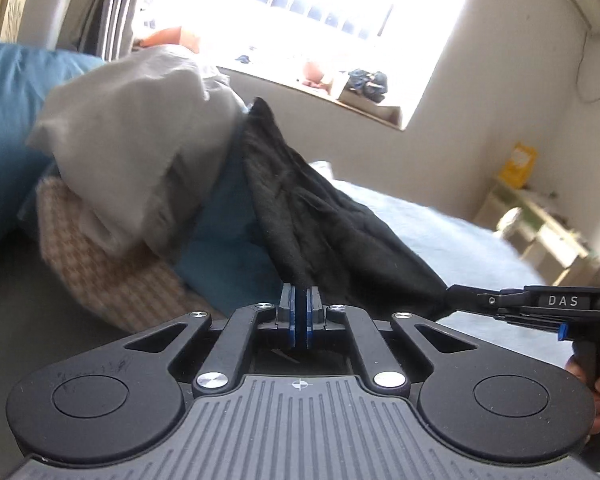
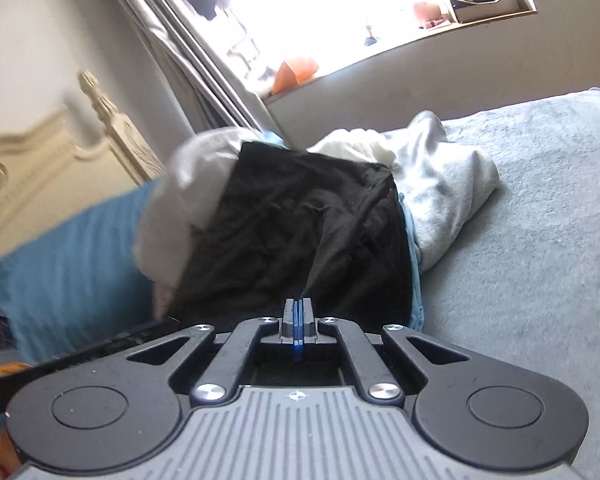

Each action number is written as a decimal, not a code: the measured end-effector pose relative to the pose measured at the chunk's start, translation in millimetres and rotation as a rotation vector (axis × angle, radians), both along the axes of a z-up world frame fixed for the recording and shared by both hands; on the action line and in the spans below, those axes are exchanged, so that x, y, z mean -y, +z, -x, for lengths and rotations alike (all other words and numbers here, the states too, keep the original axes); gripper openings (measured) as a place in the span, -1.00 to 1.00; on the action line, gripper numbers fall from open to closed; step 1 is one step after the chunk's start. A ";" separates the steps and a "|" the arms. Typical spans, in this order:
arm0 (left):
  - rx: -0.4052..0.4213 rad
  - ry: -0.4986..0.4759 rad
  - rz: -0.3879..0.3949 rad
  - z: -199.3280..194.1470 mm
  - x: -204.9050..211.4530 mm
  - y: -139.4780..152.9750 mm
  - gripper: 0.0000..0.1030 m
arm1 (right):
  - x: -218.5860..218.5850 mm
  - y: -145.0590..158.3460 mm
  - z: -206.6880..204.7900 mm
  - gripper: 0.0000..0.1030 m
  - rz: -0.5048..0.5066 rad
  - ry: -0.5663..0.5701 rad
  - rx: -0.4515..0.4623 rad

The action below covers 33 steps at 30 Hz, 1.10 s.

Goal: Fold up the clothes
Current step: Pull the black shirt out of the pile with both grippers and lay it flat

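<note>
Left wrist view: the left gripper [image 1: 300,300] is seen with its jaws pinched tight on an edge of the black garment [image 1: 320,224], the cloth rising taut from the blue pads. At the right of the same view the right gripper [image 1: 456,294] is clamped on another point of the same edge, so the fabric is stretched between the two, presumably so that it can be lifted clear and spread for folding. The garment is raised off the grey bed cover [image 1: 440,232], its far end draped against a pile of clothes, where a pale grey garment [image 1: 140,152] lies over a checked cloth [image 1: 112,280]. In the right wrist view the jaws are likewise shut on a thin fold of black cloth [image 2: 292,232], with a light grey sweatshirt [image 2: 452,200] just behind it and a blue pillow [image 2: 64,248] beside the headboard [image 2: 40,160].
</note>
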<state>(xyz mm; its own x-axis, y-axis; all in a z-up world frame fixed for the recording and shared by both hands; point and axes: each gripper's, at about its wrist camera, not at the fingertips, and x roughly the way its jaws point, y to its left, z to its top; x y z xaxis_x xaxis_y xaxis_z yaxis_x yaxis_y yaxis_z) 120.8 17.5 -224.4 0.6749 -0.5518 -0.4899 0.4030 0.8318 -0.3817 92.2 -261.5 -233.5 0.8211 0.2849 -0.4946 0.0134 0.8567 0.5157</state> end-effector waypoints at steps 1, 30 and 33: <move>-0.006 -0.012 0.016 5.8 1.0 0.8 -0.96 | 2.1 4.9 9.8 -1.00 -0.014 0.000 0.010; -0.327 -0.301 0.099 285.7 88.3 -21.9 -0.97 | 70.1 4.1 373.8 -1.00 -0.333 -0.102 -0.092; -0.365 -0.366 0.066 298.2 101.9 -27.7 -0.96 | 79.1 7.9 401.4 -1.00 -0.339 -0.118 -0.101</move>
